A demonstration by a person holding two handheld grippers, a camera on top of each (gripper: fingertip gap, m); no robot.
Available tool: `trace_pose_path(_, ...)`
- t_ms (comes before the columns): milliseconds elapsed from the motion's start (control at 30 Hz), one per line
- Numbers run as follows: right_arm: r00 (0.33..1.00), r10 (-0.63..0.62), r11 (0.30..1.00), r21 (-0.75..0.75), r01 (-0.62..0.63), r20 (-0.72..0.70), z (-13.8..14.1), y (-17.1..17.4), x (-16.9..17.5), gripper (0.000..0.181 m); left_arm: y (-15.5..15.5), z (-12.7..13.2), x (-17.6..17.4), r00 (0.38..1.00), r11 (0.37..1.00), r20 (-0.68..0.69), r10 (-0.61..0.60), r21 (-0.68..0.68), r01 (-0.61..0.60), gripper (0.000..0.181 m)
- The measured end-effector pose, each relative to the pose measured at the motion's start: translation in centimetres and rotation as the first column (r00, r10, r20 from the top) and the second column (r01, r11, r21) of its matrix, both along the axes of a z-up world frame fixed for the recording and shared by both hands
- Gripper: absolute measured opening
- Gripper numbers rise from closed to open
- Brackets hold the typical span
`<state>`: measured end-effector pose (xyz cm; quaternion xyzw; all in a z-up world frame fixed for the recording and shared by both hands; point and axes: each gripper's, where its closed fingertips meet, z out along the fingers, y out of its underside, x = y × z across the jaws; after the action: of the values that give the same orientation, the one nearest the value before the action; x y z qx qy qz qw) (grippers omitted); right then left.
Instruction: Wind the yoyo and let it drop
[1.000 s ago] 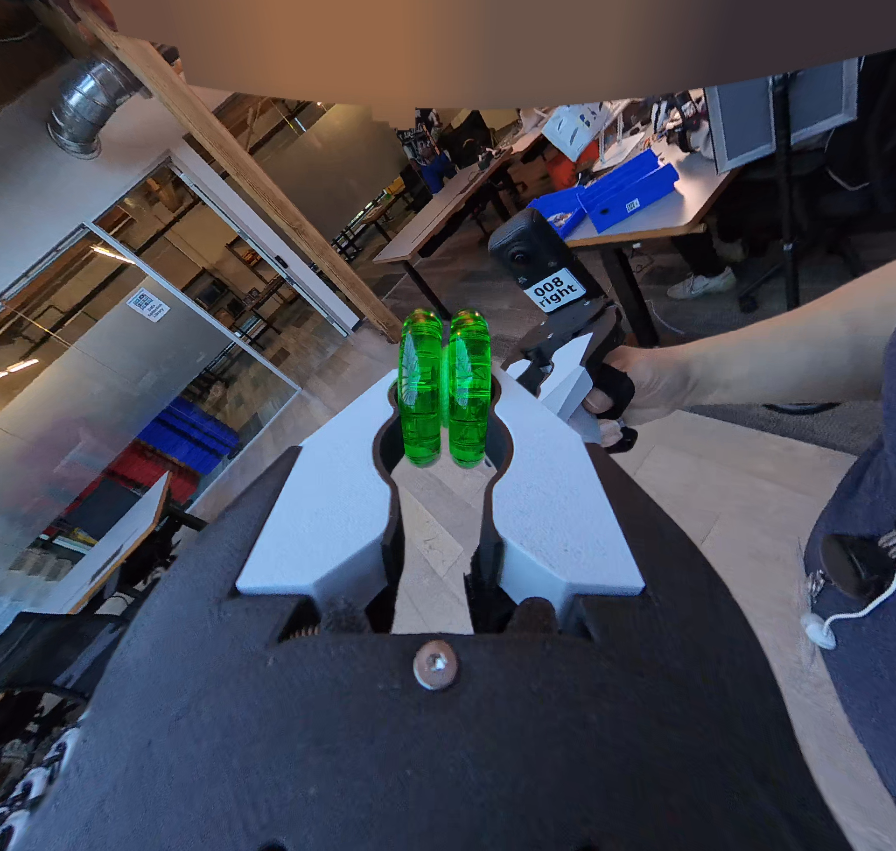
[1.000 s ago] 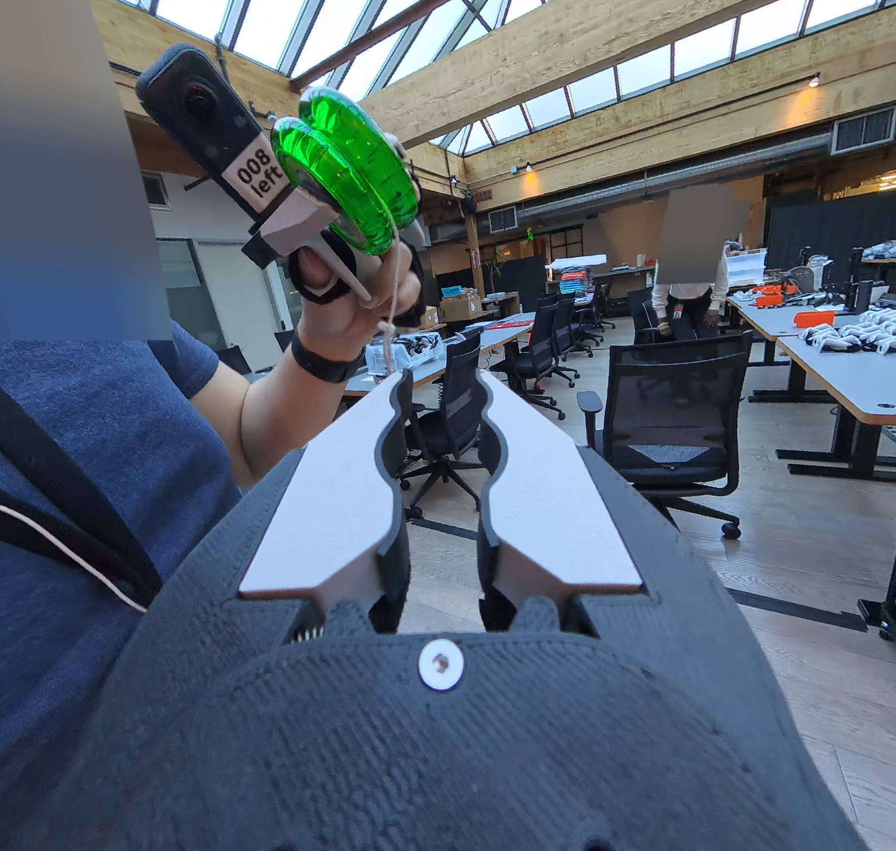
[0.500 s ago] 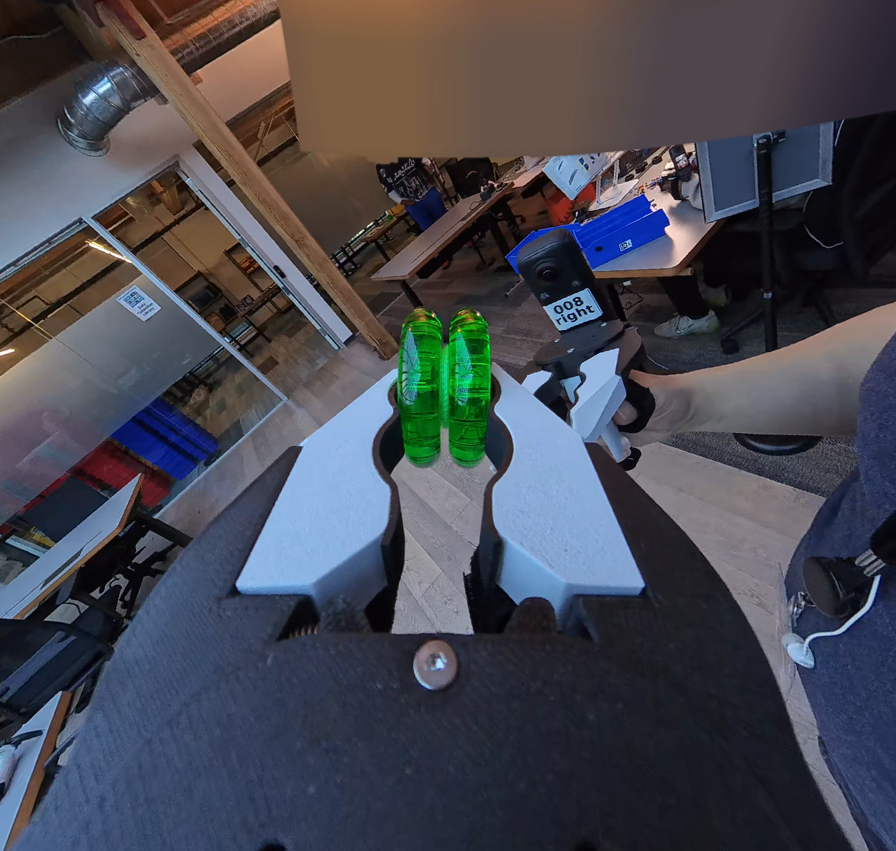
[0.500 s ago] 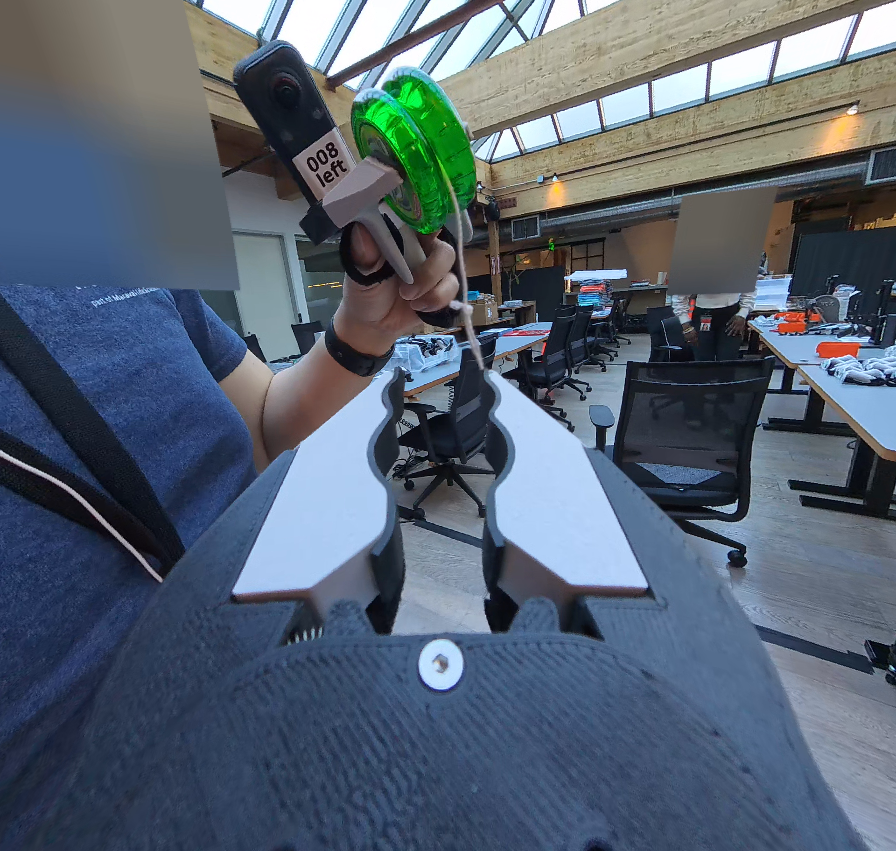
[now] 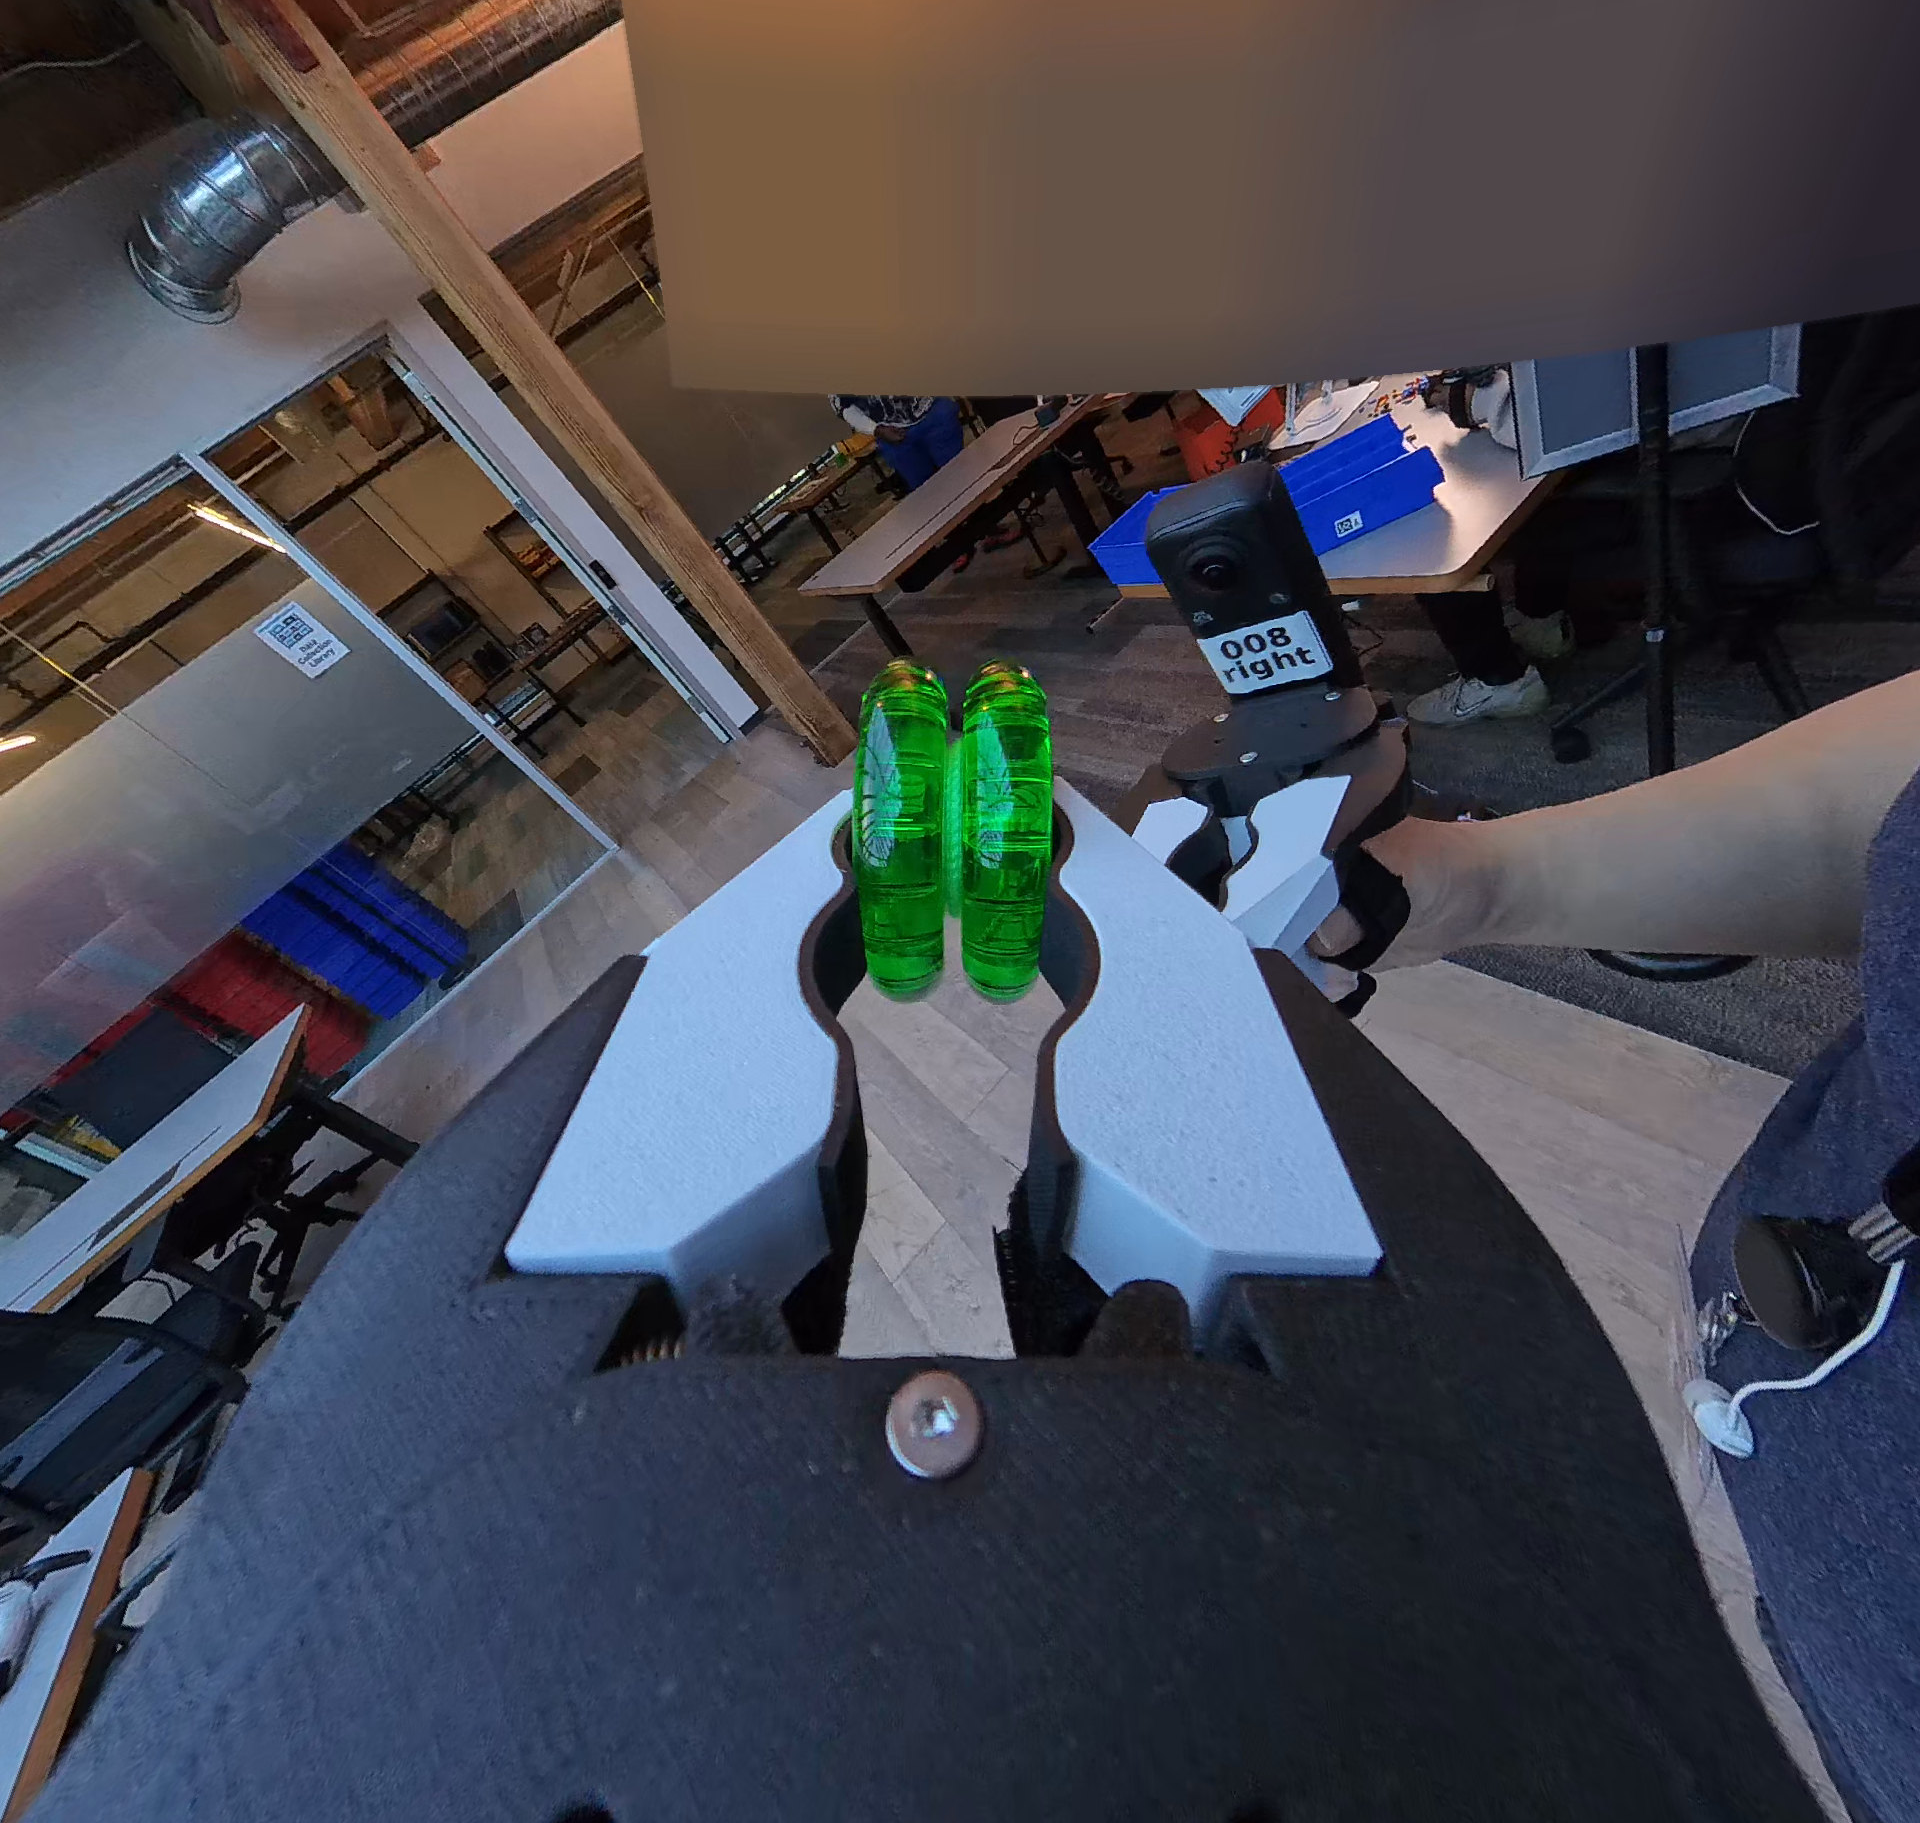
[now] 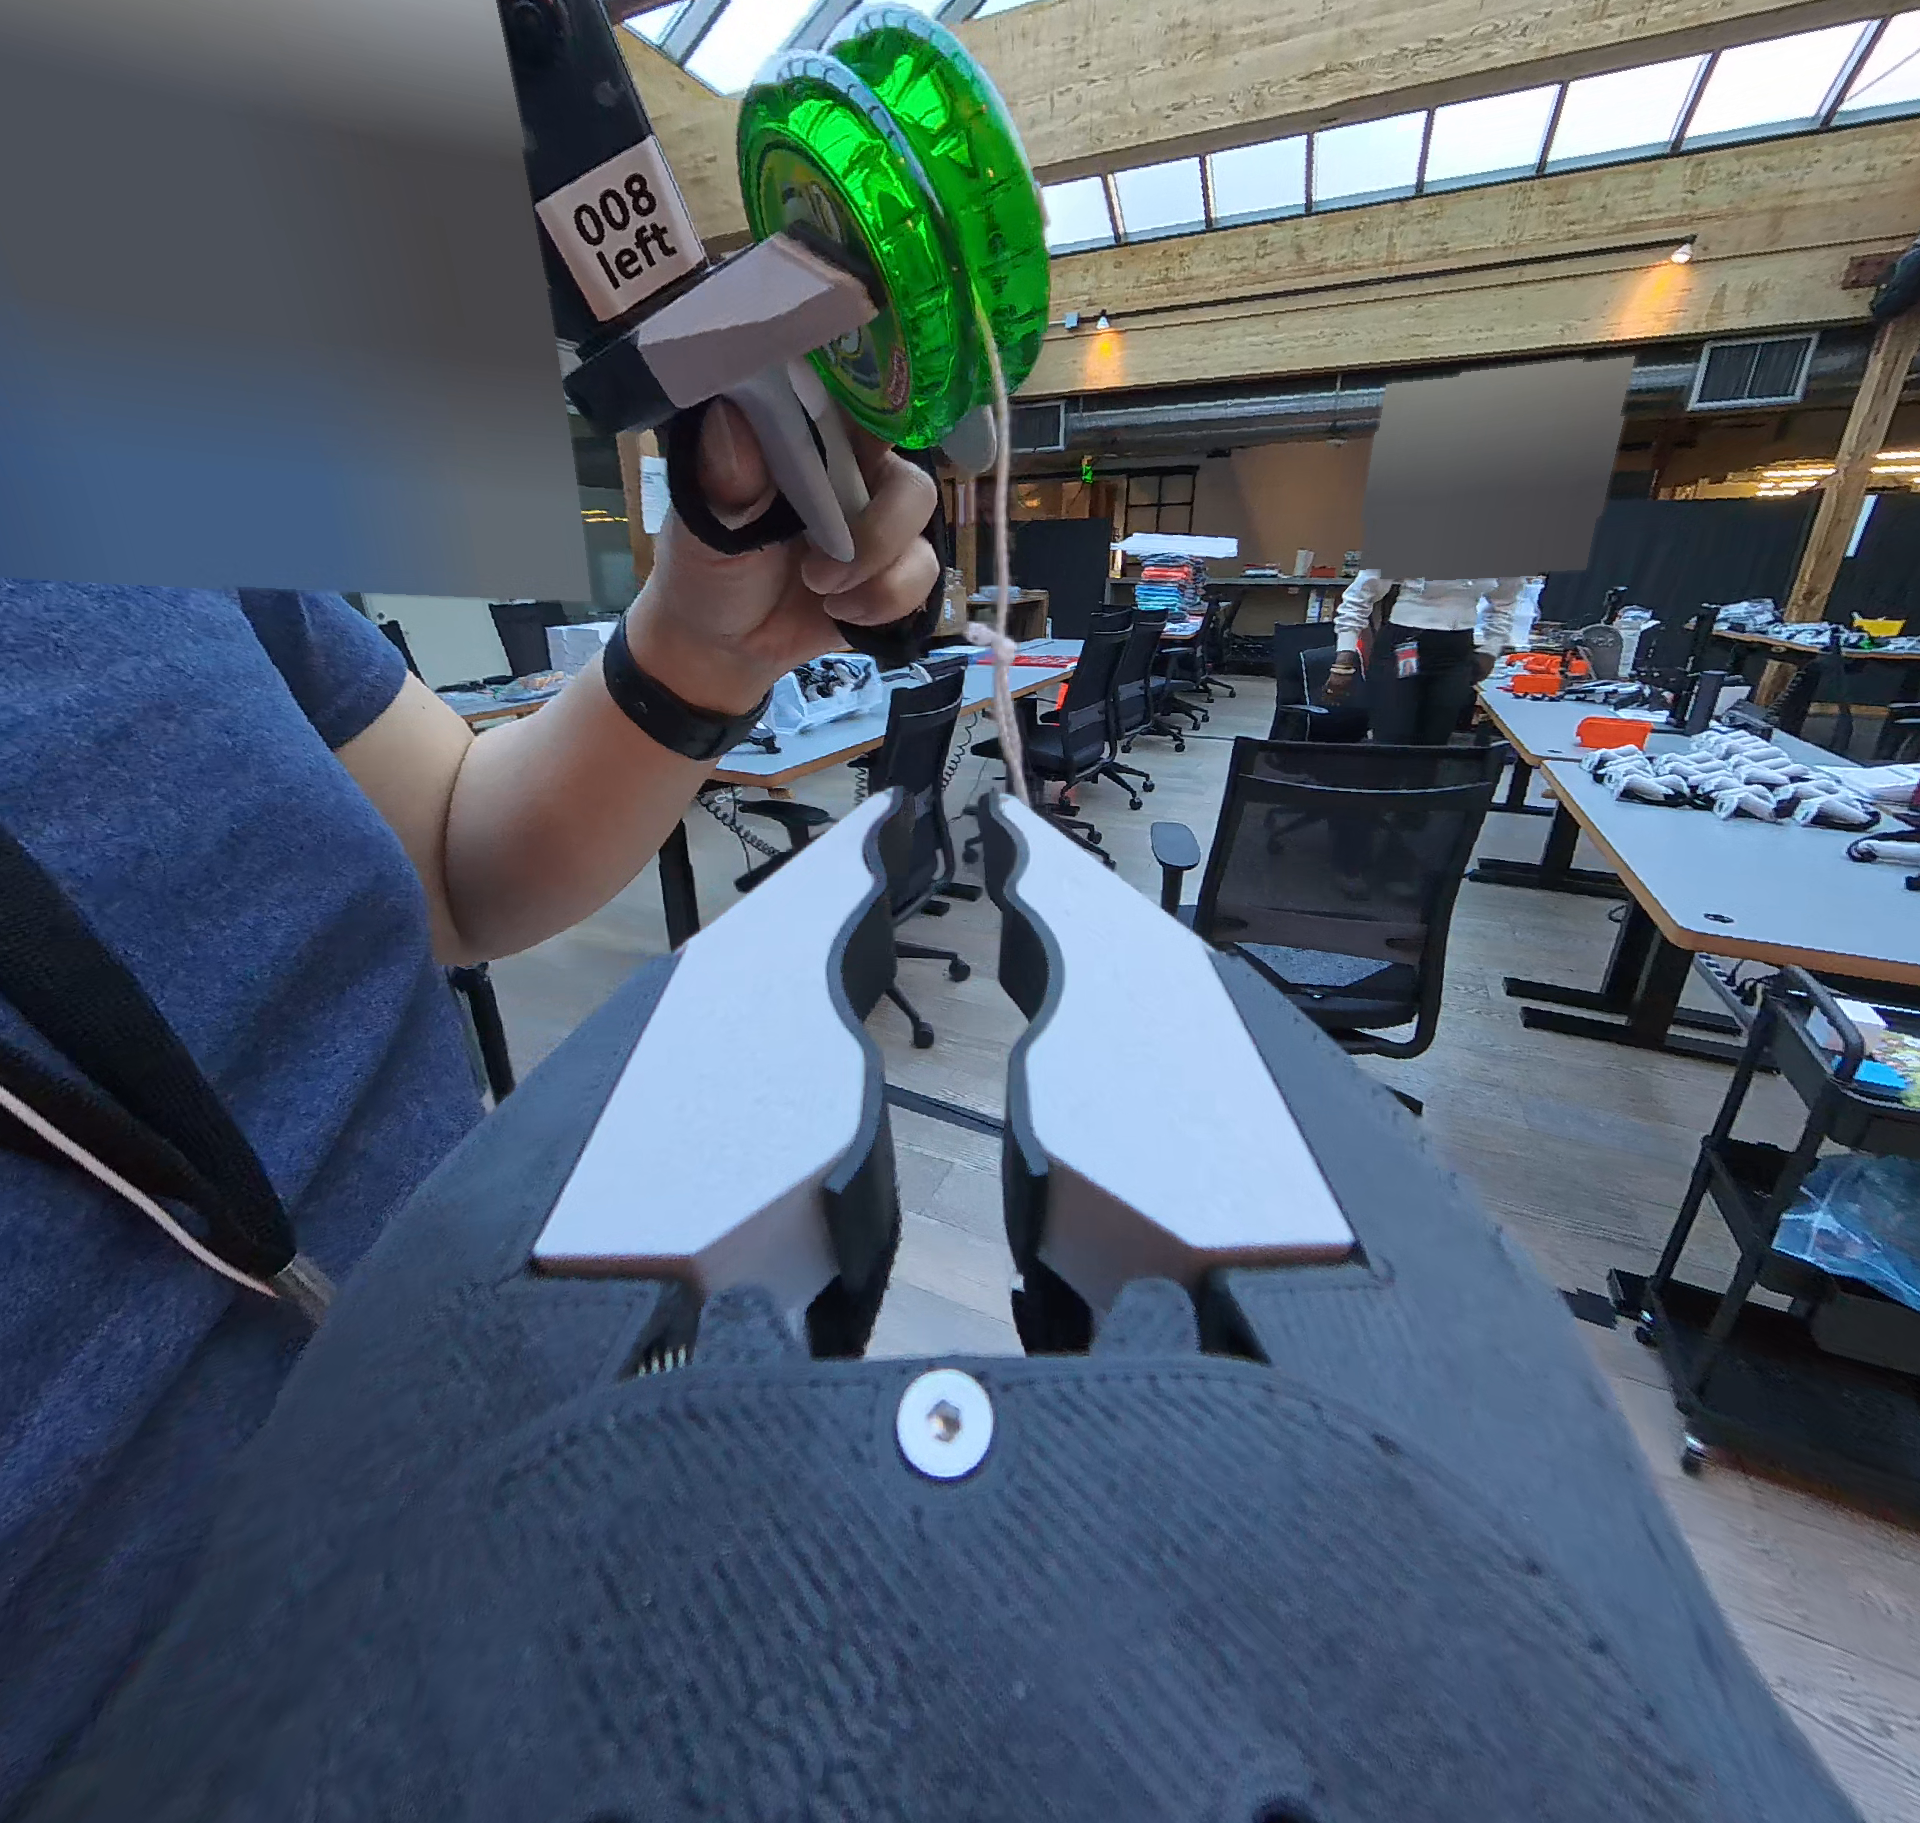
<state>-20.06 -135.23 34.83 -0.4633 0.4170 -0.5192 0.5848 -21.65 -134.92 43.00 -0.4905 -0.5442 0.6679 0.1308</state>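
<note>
A clear green yoyo [image 5: 951, 828] sits edge-up between the fingertips of my left gripper [image 5: 951, 823], which is shut on its two flat sides. In the right wrist view the left gripper [image 6: 831, 319] holds the yoyo [image 6: 904, 215] high, above and left of my right gripper [image 6: 940, 799]. A pale string [image 6: 995, 568] with a knot hangs from the yoyo's groove down to my right fingertip [image 6: 1013, 805], and its end is hidden there. My right jaws stand a narrow gap apart with nothing seen between them. The right gripper also shows in the left wrist view [image 5: 1242, 838], just right of the yoyo.
Both grippers are held in the air over a wood floor. Black office chairs [image 6: 1340, 869] and grey desks [image 6: 1704, 890] stand ahead. A black cart [image 6: 1787, 1150] is at the right. A person [image 6: 1423, 651] stands at the back. Blue bins [image 5: 1361, 485] lie on a desk.
The left gripper with the yoyo has come nearer the right gripper and more over it. The string's lower end has shifted from my right gripper's left fingertip to its right one. Both jaw gaps are unchanged.
</note>
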Motion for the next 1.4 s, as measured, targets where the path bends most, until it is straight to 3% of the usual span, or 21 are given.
trace_pose_path(267, 0.994, -0.100, 0.994, -0.042, 0.101, 0.039, 0.6, -0.9, -0.6, 0.008, 0.0, -0.2, -0.1, 1.000, 1.000, 0.001, 0.003, 0.007, -0.003, 0.027)
trace_pose_path(767, 0.997, -0.073, 0.995, -0.062, 0.073, 0.002, 0.3, -0.3, 0.5, 0.007, 0.2, -0.2, -0.7, 1.000, 1.000, -0.012, -0.015, 0.018, 0.015, 0.027)
trace_pose_path(833, 0.998, -0.058, 0.996, -0.063, 0.058, -0.001, 0.3, 0.0, 0.4, 0.000, 0.2, -0.2, -0.7, 1.000, 1.000, -0.011, -0.014, 0.020, 0.014, 0.027)
trace_pose_path(1033, 0.998, -0.069, 0.997, -0.048, 0.068, -0.012, 0.1, -0.2, 0.5, 0.010, 0.1, -0.3, -0.4, 1.000, 0.999, -0.018, -0.002, 0.033, 0.002, 0.028)
trace_pose_path(1100, 0.998, -0.065, 0.997, -0.037, 0.065, -0.005, 0.1, -0.2, 0.4, 0.009, 0.1, -0.3, -0.4, 1.000, 0.999, -0.019, 0.001, 0.033, 0.000, 0.027)
trace_pose_path(1133, 0.999, -0.054, 0.998, -0.033, 0.054, -0.003, 0.0, -0.1, 0.3, 0.000, 0.1, -0.2, -0.4, 1.000, 0.999, -0.019, 0.000, 0.032, 0.001, 0.027)
trace_pose_path(1300, 1.000, -0.025, 1.000, -0.005, 0.025, -0.002, 0.2, 0.0, 0.4, 0.000, 0.2, -0.3, -0.5, 1.000, 0.999, -0.016, -0.002, 0.034, 0.003, 0.028)
trace_pose_path(1367, 0.999, -0.038, 0.999, 0.008, 0.038, -0.005, 0.2, -0.3, 0.4, 0.012, 0.2, -0.3, -0.5, 1.000, 0.999, -0.017, -0.002, 0.035, 0.003, 0.027)
trace_pose_path(1400, 0.999, -0.035, 0.999, 0.010, 0.035, -0.004, 0.1, -0.2, 0.3, 0.007, 0.3, -0.3, -0.5, 1.000, 0.999, -0.018, -0.002, 0.034, 0.002, 0.027)
